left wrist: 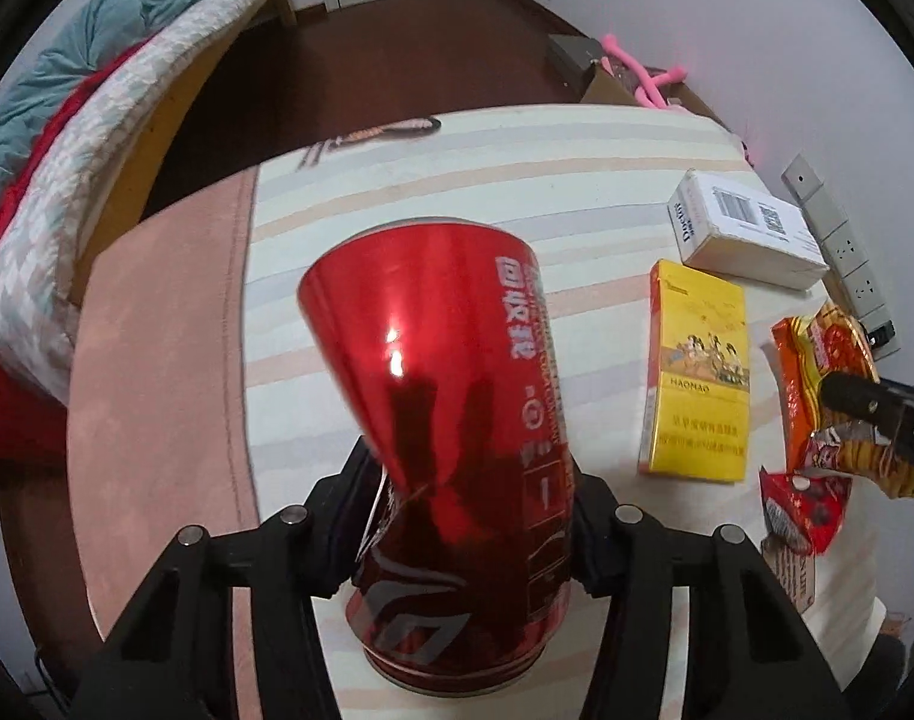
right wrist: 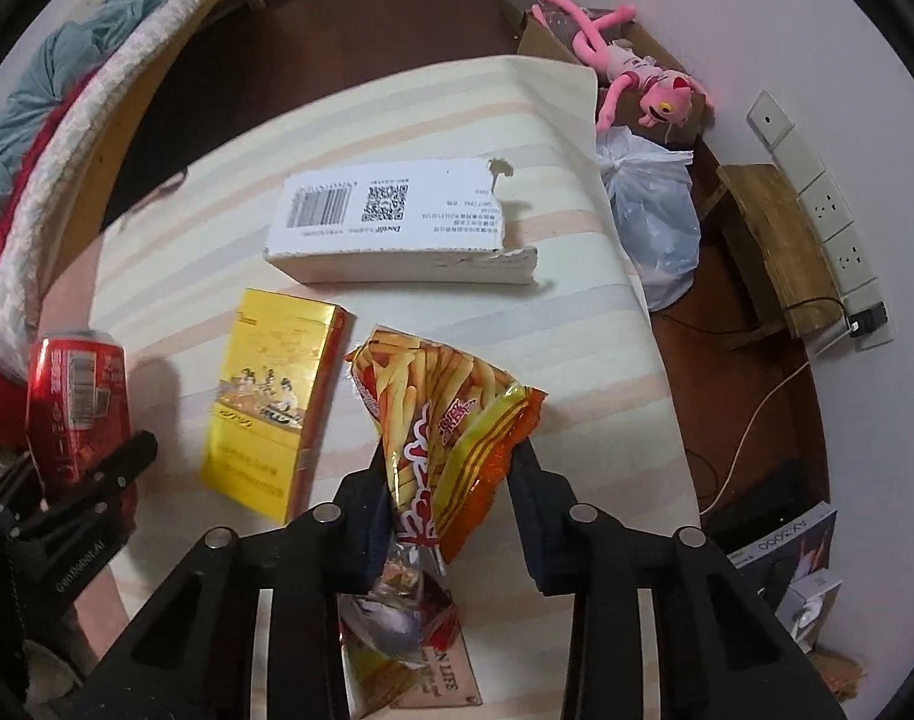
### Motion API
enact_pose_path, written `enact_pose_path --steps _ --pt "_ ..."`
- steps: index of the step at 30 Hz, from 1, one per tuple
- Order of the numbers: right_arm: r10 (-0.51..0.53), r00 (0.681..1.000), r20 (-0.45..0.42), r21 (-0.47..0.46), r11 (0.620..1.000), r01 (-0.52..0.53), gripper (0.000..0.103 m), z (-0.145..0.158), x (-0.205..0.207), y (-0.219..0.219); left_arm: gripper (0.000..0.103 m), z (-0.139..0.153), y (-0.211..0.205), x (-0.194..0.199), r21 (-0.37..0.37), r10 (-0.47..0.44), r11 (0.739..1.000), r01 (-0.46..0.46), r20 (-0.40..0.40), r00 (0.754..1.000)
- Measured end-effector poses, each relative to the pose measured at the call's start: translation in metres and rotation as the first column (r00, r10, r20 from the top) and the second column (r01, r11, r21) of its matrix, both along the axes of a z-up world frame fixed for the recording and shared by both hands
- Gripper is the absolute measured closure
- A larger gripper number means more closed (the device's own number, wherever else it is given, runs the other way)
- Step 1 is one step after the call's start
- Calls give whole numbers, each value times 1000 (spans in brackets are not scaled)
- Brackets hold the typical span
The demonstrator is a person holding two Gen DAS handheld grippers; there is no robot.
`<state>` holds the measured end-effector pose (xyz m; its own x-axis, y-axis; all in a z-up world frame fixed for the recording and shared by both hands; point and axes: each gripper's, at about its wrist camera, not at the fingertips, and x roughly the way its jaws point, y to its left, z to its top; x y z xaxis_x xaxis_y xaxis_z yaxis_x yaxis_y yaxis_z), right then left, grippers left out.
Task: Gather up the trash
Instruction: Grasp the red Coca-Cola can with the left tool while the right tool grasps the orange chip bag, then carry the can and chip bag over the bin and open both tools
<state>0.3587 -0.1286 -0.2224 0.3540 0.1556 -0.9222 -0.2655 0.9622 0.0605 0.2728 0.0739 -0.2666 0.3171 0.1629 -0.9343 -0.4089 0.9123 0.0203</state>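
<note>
- Step in hand — pickup. Left gripper point(left wrist: 475, 516) clamped on the dented red can point(left wrist: 450, 420), held tilted above the striped table point(left wrist: 457, 180).
- Right gripper point(right wrist: 450, 510) pinches the orange fries packet point(right wrist: 450, 414) between its pads; packet looks just clear of the table.
- Left on the table: yellow carton point(right wrist: 270, 402), white box point(right wrist: 390, 222).
- Next, in my judgement: carry both to a bin without loosening either grip.
- Only the right view shows the white plastic bag point(right wrist: 655, 210) on the floor — possible drop point.

A pink plush toy point(right wrist: 631, 69) lay far beyond the fingers, a wall socket strip point(right wrist: 817, 204) to its right.
</note>
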Motion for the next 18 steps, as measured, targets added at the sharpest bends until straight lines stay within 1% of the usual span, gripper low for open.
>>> enact_pose_path --steps 6,9,15,18 --pt "3 999 49 29 1000 -4 72 18 -14 -4 54 28 4 -21 62 11 998 -15 73 997" --pt "12 997 70 46 999 -15 74 31 -25 -4 54 48 6 -37 85 21 996 -31 122 992" --pt "48 991 124 91 994 -60 76 60 -55 4 54 84 14 -62 103 39 993 -62 207 978" --pt "69 987 144 115 990 -86 77 73 -72 11 54 103 17 -83 105 53 991 -80 242 969"
